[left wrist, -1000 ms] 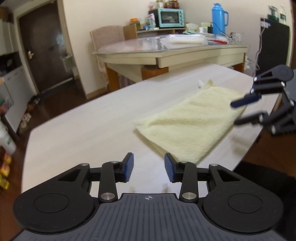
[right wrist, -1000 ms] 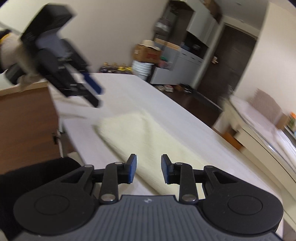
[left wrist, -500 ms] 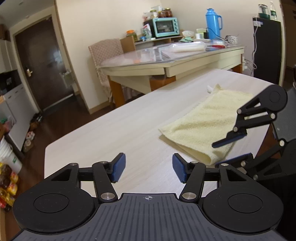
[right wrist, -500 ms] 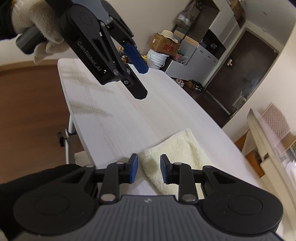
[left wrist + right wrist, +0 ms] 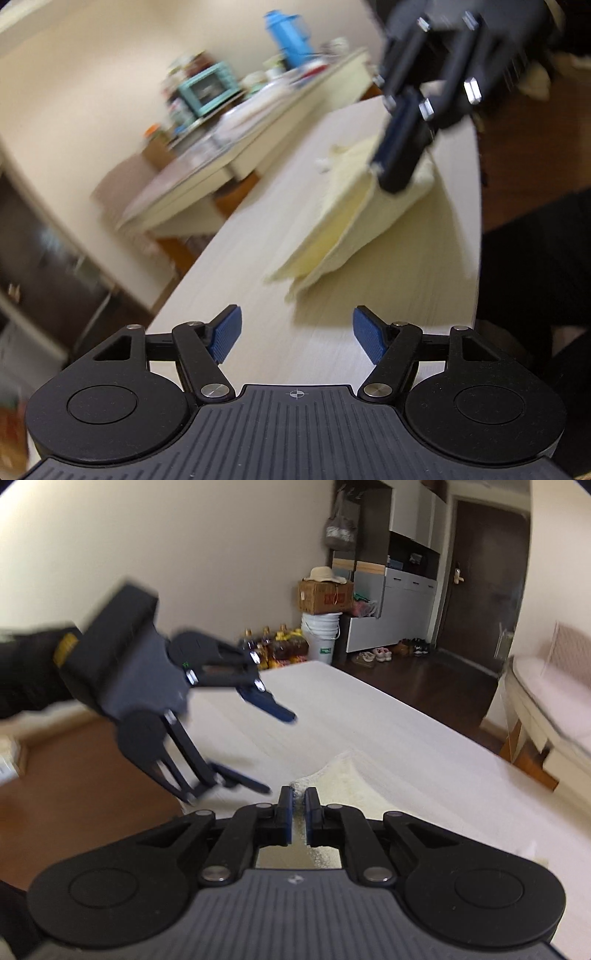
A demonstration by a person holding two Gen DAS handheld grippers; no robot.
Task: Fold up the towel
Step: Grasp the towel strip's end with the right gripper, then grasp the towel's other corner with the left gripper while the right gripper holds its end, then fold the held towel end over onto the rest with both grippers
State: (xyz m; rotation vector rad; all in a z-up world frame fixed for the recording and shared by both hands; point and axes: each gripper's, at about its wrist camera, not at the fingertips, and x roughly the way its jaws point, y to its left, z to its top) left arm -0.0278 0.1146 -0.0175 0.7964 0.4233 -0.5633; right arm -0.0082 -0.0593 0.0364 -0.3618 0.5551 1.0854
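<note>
A pale yellow towel (image 5: 354, 229) lies folded on the white table (image 5: 266, 266). My right gripper (image 5: 395, 162) is shut on the towel's top layer and lifts its near corner, so the layer peels up. In the right wrist view the right gripper (image 5: 299, 805) pinches the towel (image 5: 343, 779) between nearly closed pads. My left gripper (image 5: 295, 338) is open and empty, above bare table short of the towel. It shows in the right wrist view (image 5: 273, 749) at the left, jaws wide apart.
A second table (image 5: 229, 147) with a teal oven (image 5: 207, 86) and a blue flask (image 5: 291, 37) stands behind. The table's front edge (image 5: 476, 229) runs along the right. A door (image 5: 476, 579), cabinets, a box and bottles (image 5: 273, 646) are across the room.
My right gripper has closed on the towel's corner and raised it. My left gripper has opened wider and swung, tilting its view.
</note>
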